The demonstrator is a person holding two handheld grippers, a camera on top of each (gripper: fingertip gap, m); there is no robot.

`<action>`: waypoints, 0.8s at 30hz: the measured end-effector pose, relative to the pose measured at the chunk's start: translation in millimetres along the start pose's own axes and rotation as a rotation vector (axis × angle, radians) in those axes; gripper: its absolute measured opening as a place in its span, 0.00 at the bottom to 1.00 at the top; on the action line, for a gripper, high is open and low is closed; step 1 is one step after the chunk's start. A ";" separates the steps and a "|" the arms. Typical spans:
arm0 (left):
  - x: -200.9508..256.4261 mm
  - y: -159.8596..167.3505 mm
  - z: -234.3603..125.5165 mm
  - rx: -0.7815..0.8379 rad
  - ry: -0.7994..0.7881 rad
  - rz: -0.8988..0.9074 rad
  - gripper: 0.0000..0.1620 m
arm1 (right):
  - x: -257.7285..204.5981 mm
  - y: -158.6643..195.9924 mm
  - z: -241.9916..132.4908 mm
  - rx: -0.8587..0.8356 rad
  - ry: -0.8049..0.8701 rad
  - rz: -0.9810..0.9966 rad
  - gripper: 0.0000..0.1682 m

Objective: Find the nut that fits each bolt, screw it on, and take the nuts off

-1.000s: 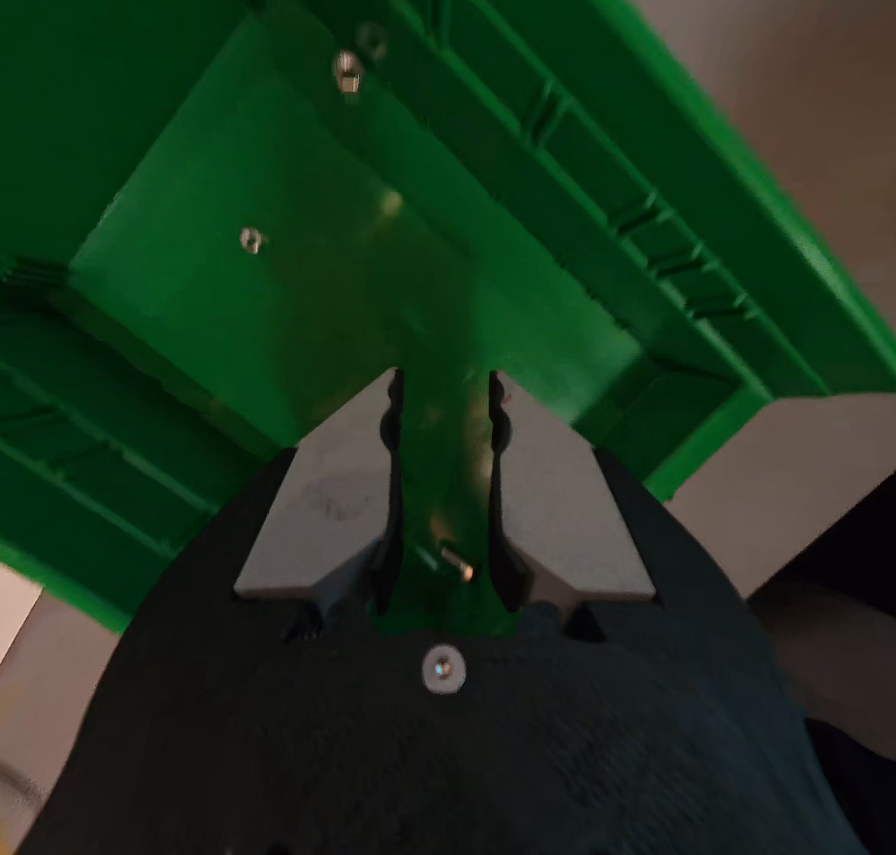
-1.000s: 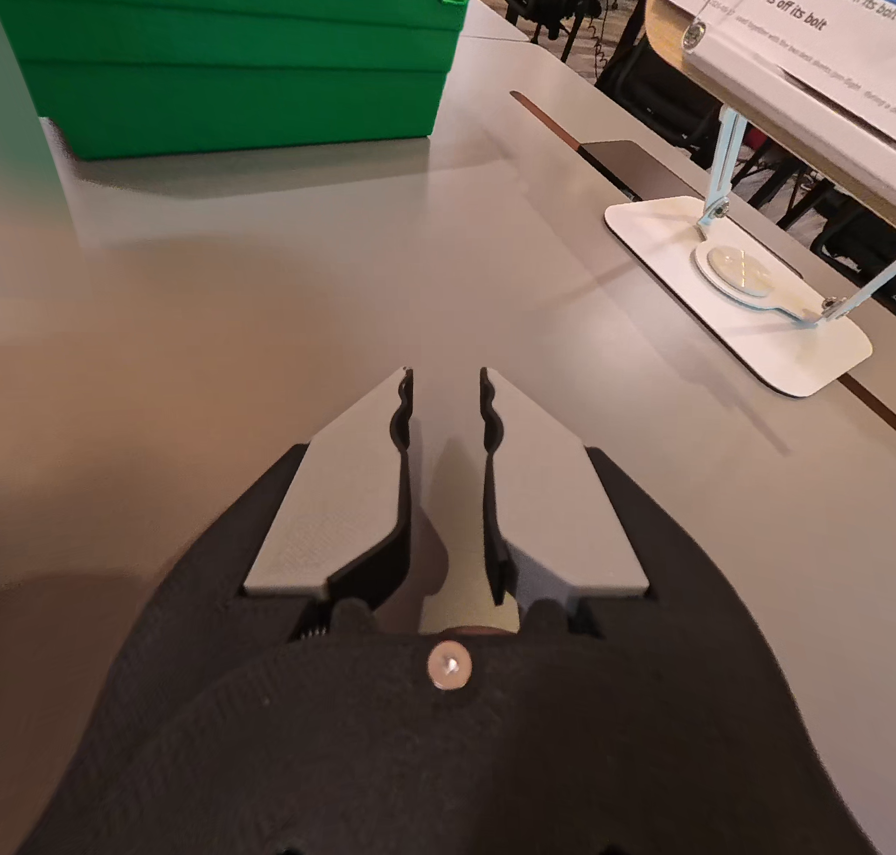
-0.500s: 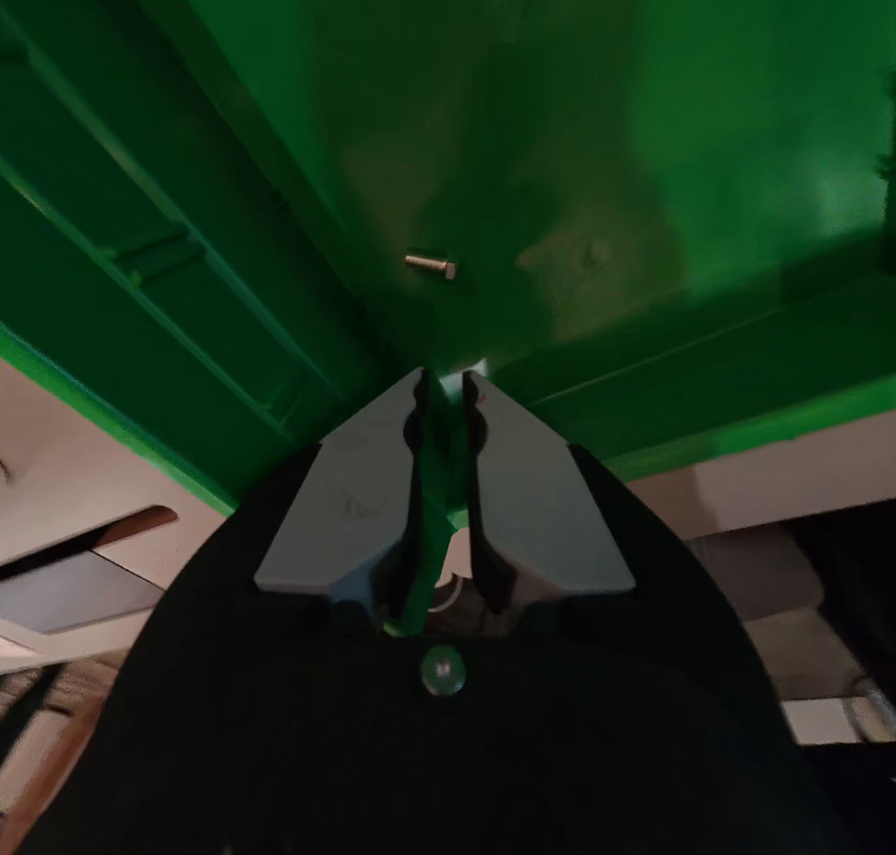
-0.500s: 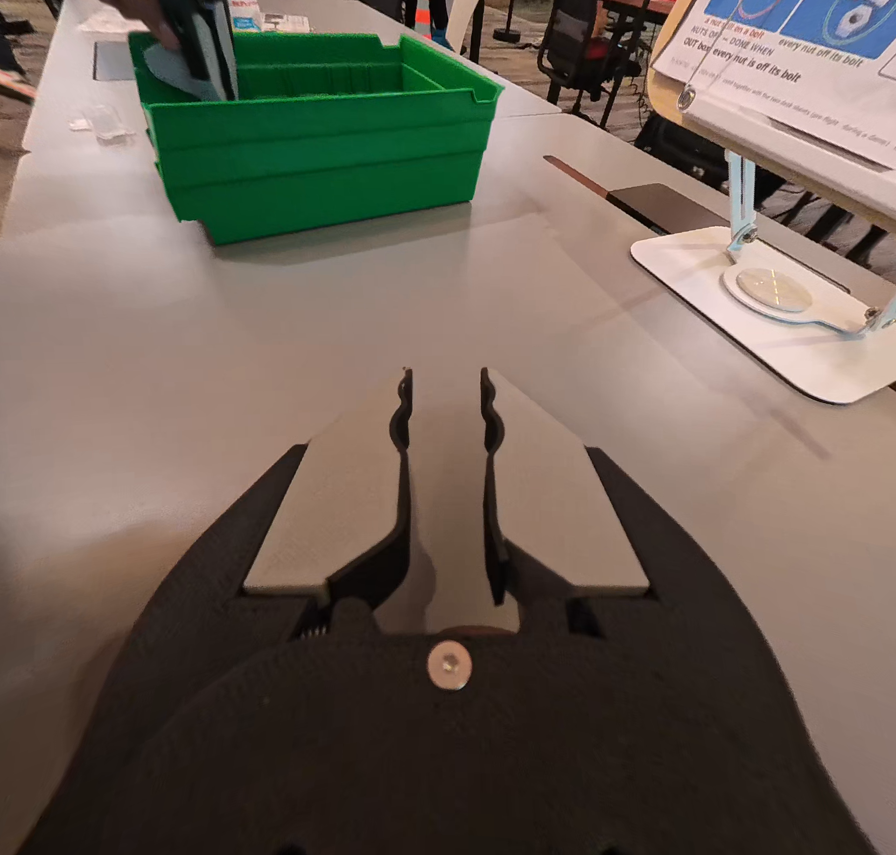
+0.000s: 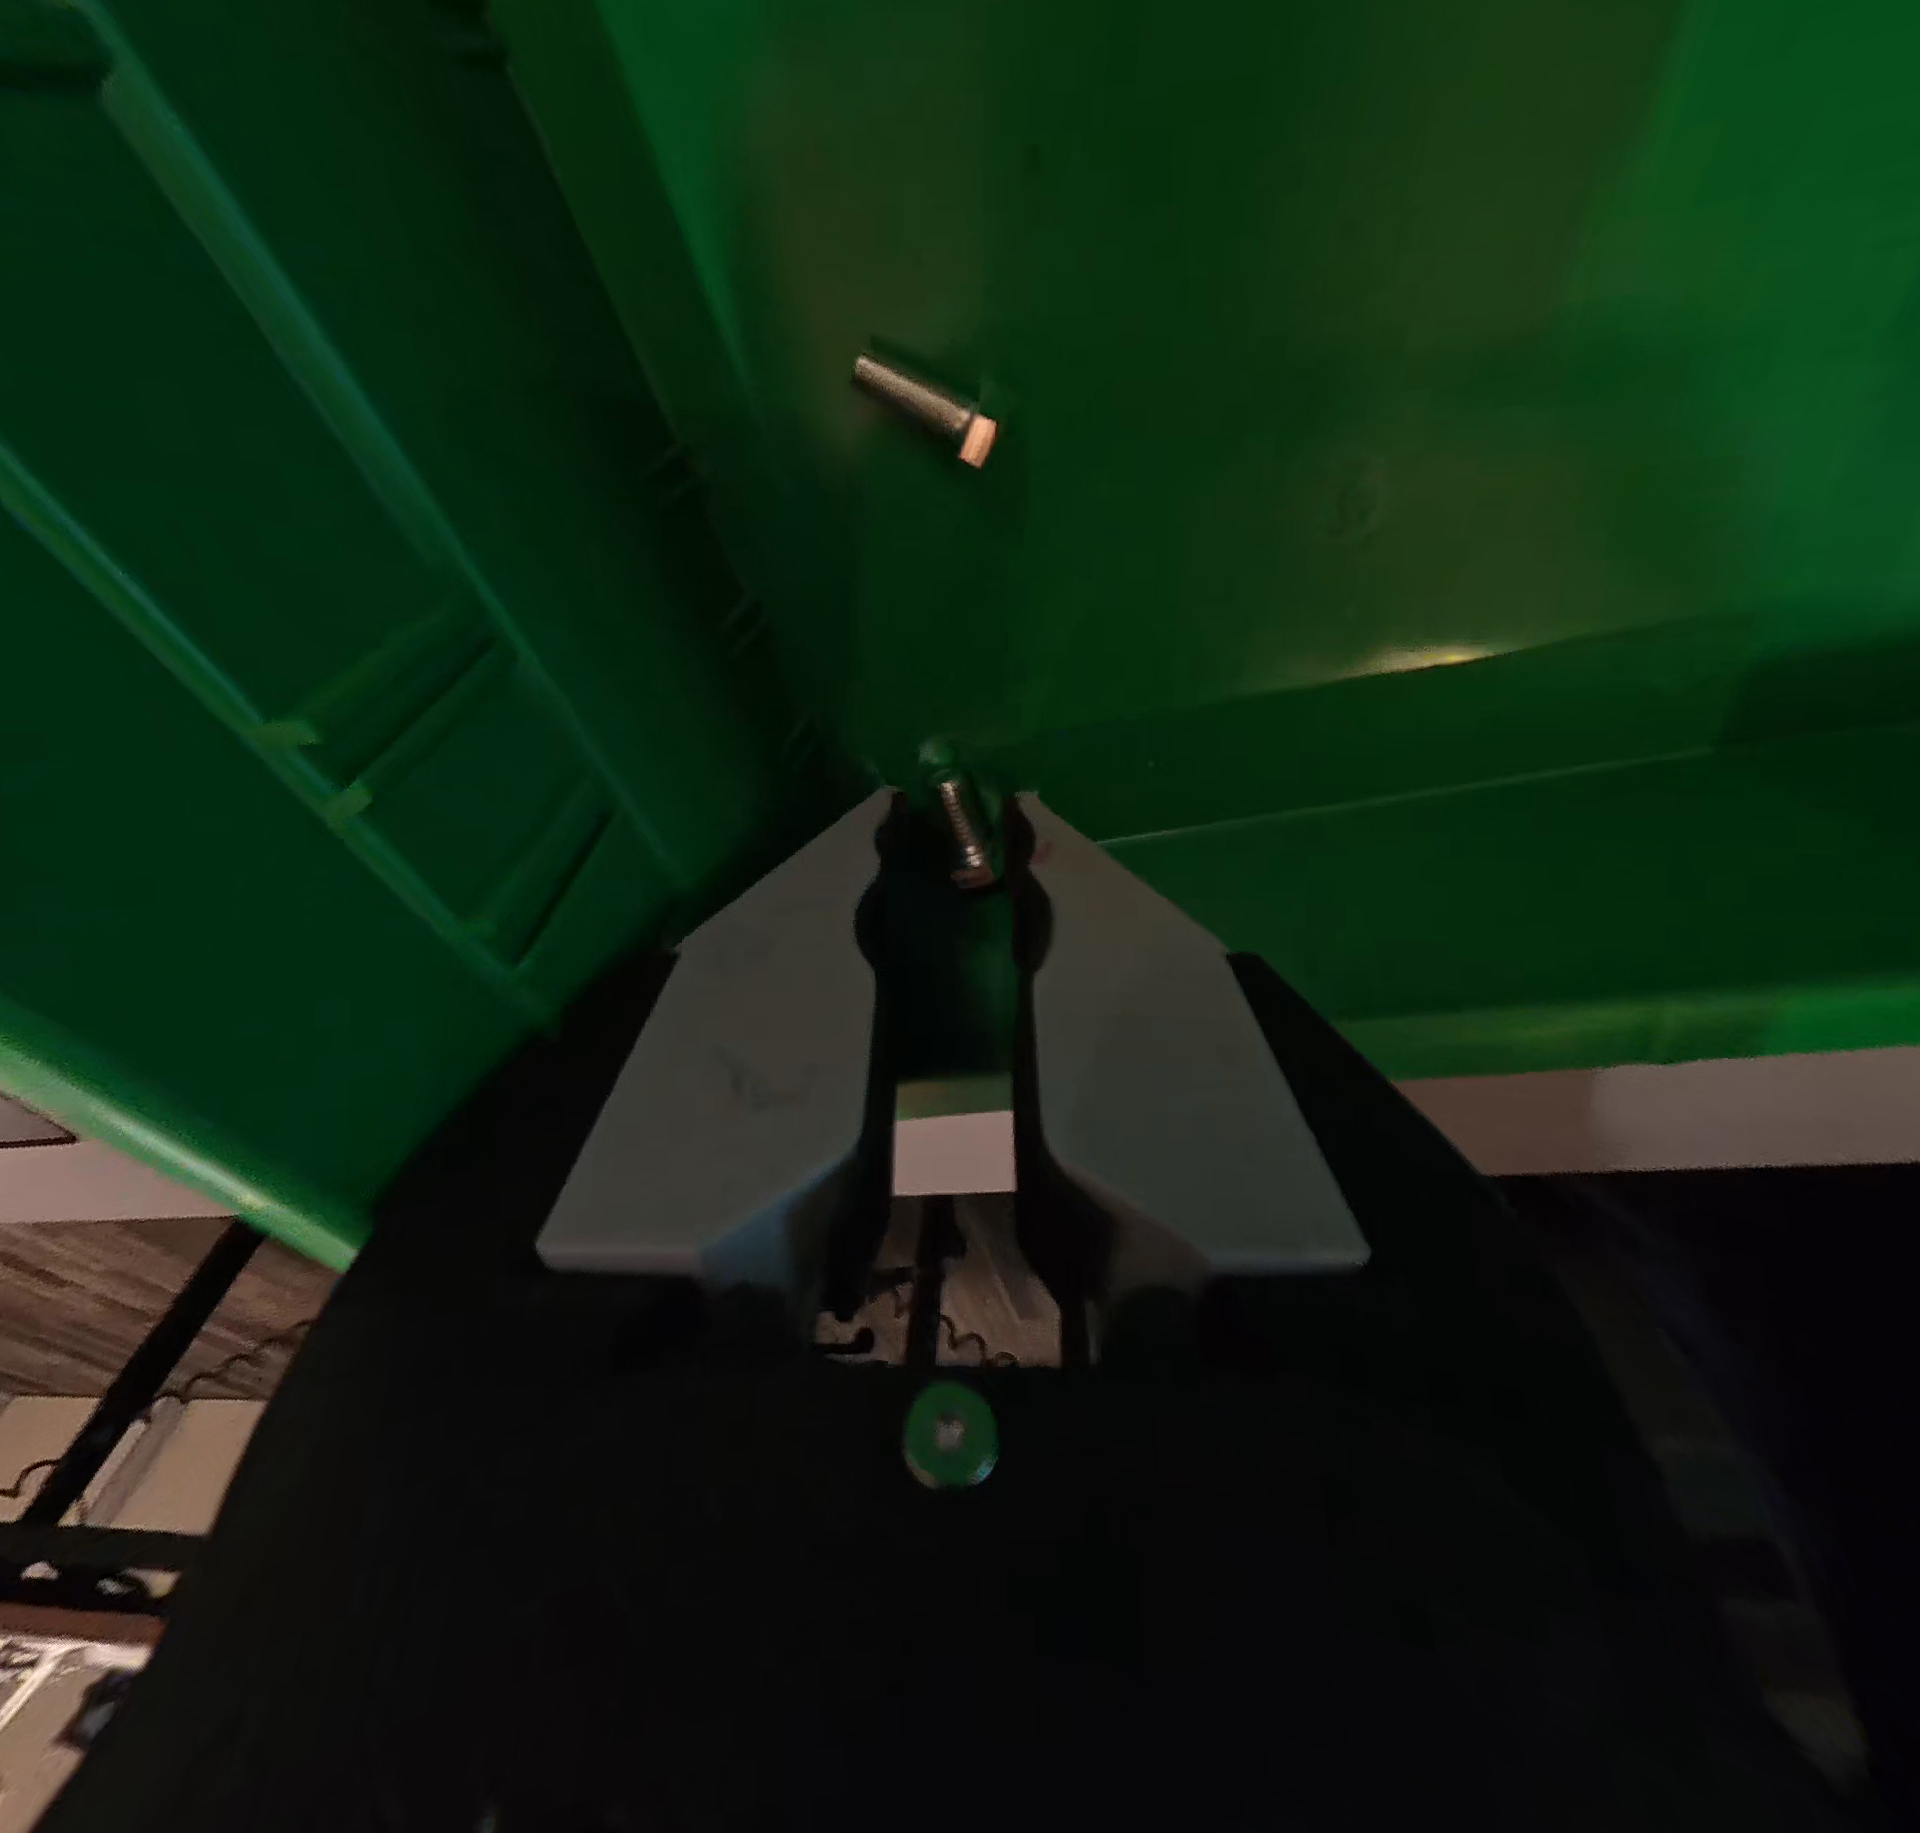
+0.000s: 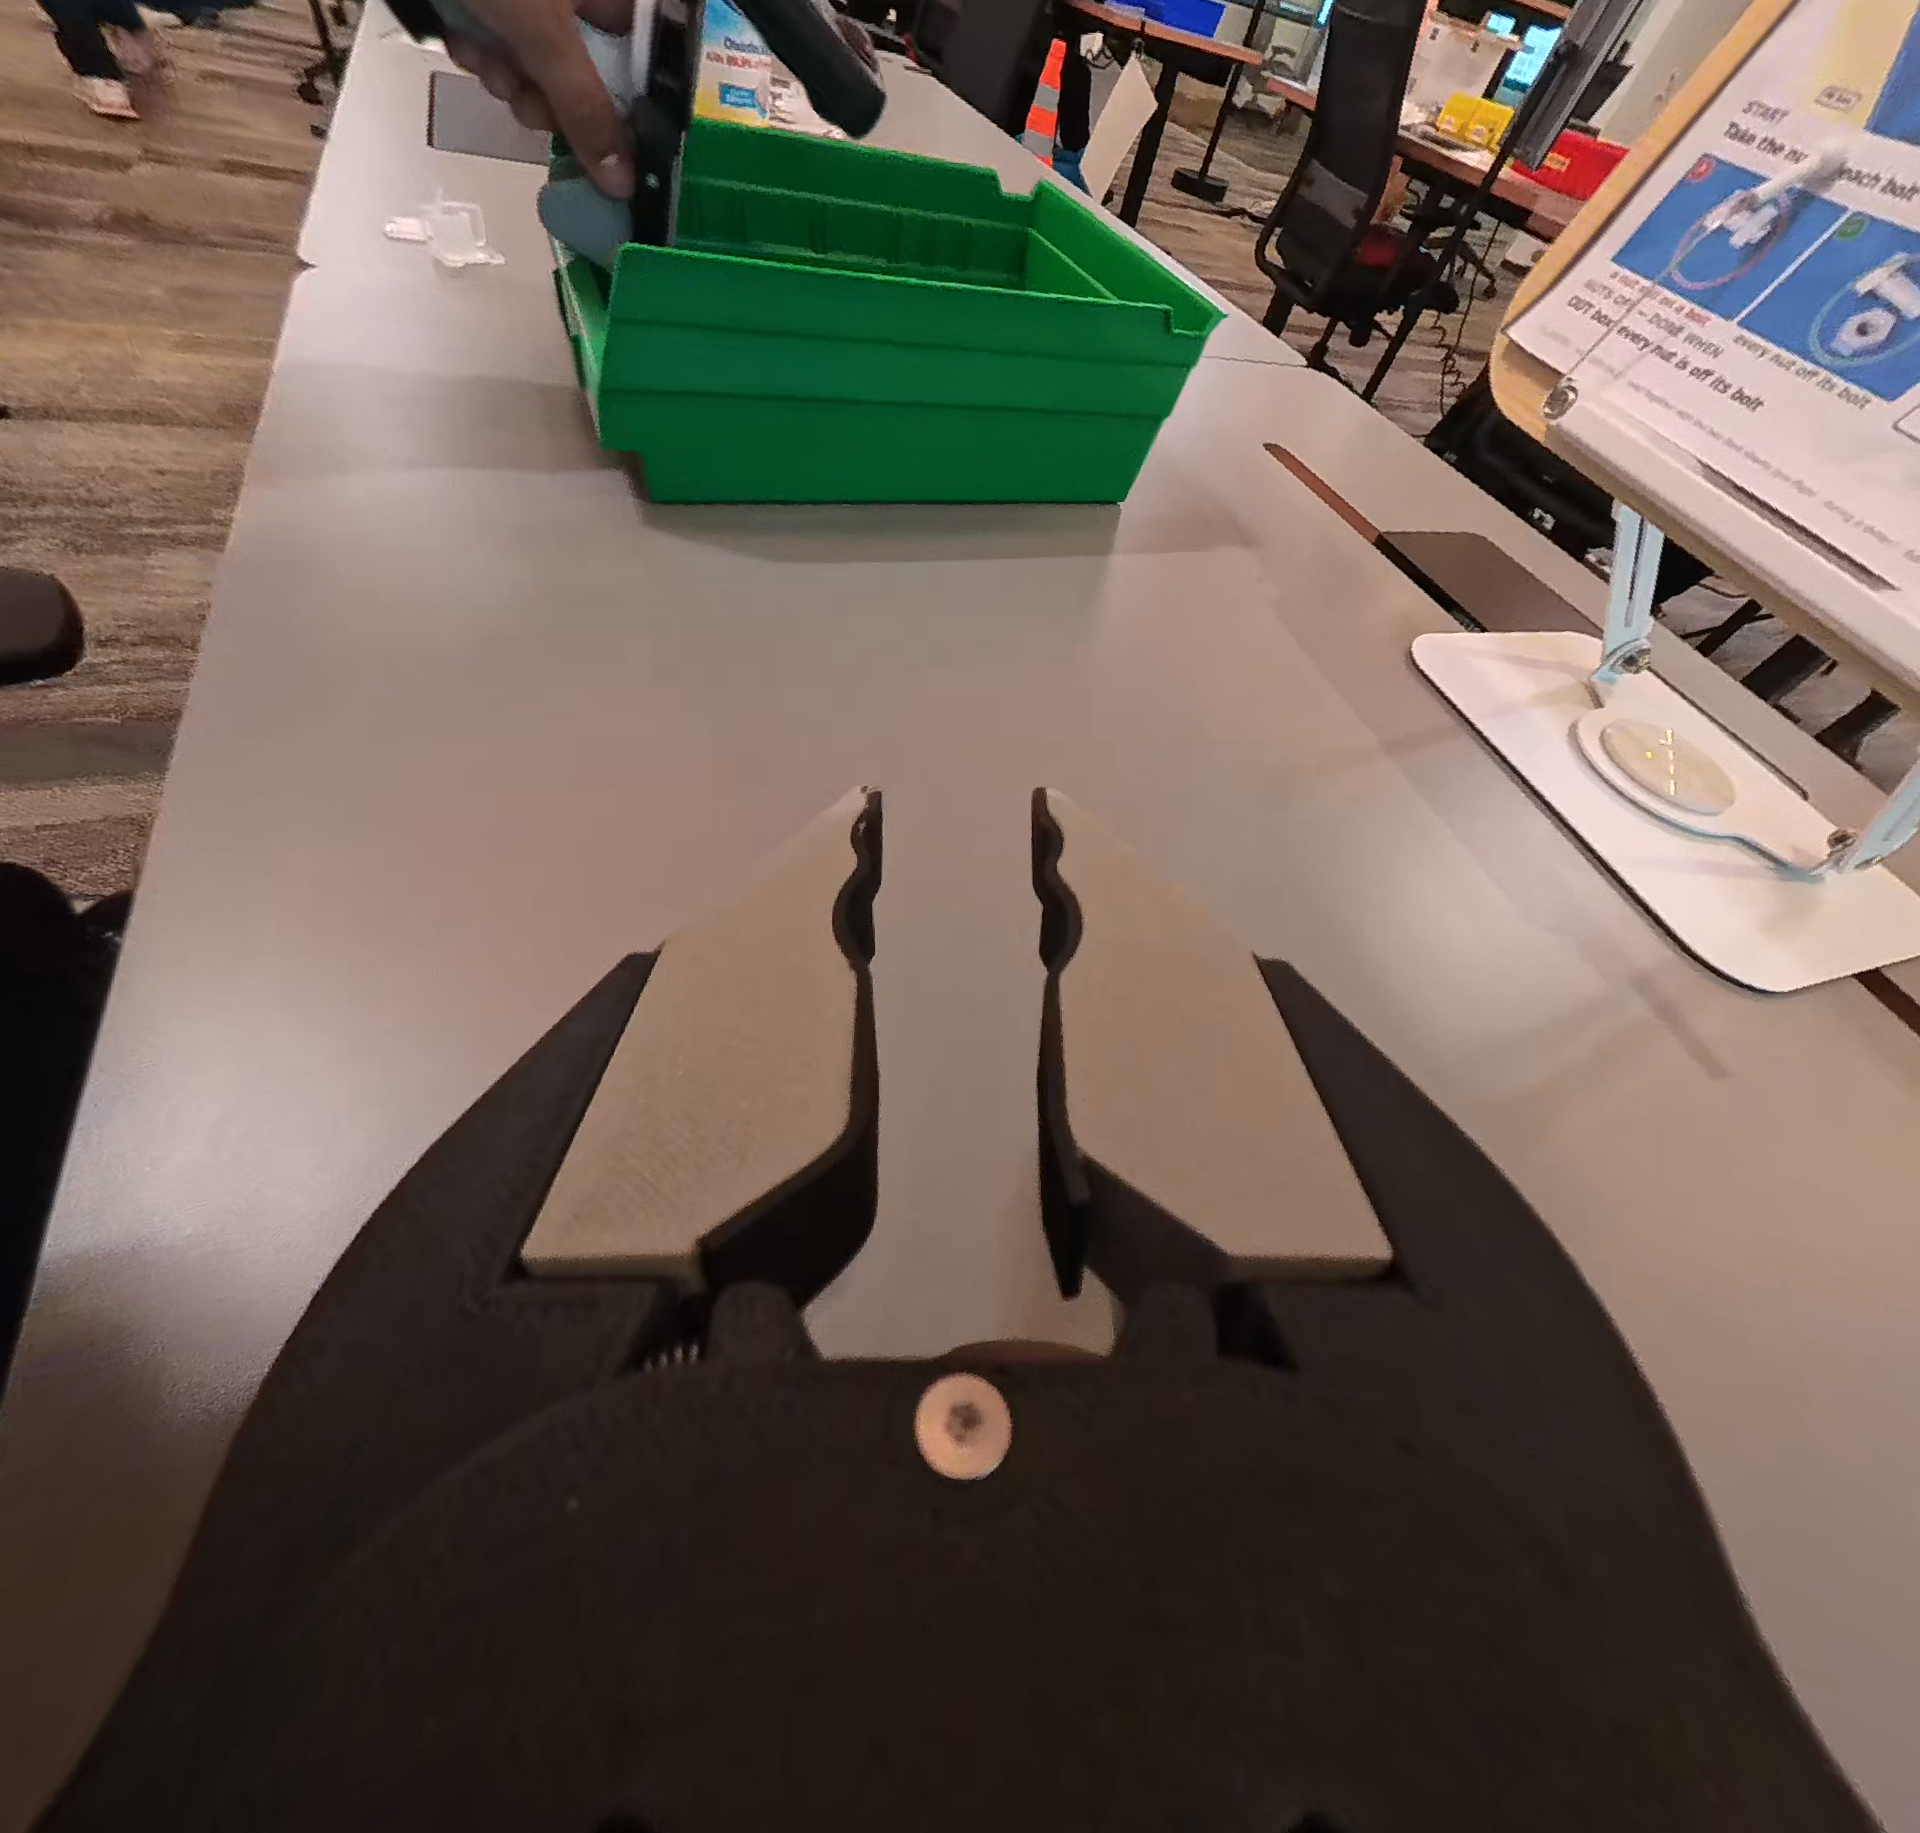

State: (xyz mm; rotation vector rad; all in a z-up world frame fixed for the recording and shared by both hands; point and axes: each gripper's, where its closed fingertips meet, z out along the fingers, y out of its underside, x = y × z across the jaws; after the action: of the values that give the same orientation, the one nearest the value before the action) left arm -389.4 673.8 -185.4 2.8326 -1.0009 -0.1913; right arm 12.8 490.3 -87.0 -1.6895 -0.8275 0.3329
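Gleaming silver bolt (image 5: 961, 833) between claw (image 5: 956, 817) tips

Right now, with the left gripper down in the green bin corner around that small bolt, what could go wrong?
1. The small silver bolt sits only at the very tips of the left gripper, whose jaws are still apart; closing may pinch it off-centre so it slips or flicks away.
2. The tips are hard against the green plastic bin corner, so they may jam on the wall.
3. The right gripper is open over the grey table, far from the bin.
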 end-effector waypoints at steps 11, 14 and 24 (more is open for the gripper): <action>7.2 -9.8 -14.4 0.119 0.049 0.028 0.04 | -1.1 -12.3 -16.9 0.042 0.038 -0.069 0.15; 16.7 -32.1 -73.1 0.396 -0.018 0.074 0.03 | 5.8 -2.6 -12.9 0.006 0.050 -0.043 0.15; 377.3 -85.9 -191.2 1.287 0.410 0.867 0.03 | 46.8 29.3 -7.8 -0.068 0.135 0.172 0.15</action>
State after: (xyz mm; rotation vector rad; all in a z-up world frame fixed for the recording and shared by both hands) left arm -14.3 517.4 -40.1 2.5052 -2.7102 1.5083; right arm 61.0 513.7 -102.6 -1.8299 -0.6021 0.3073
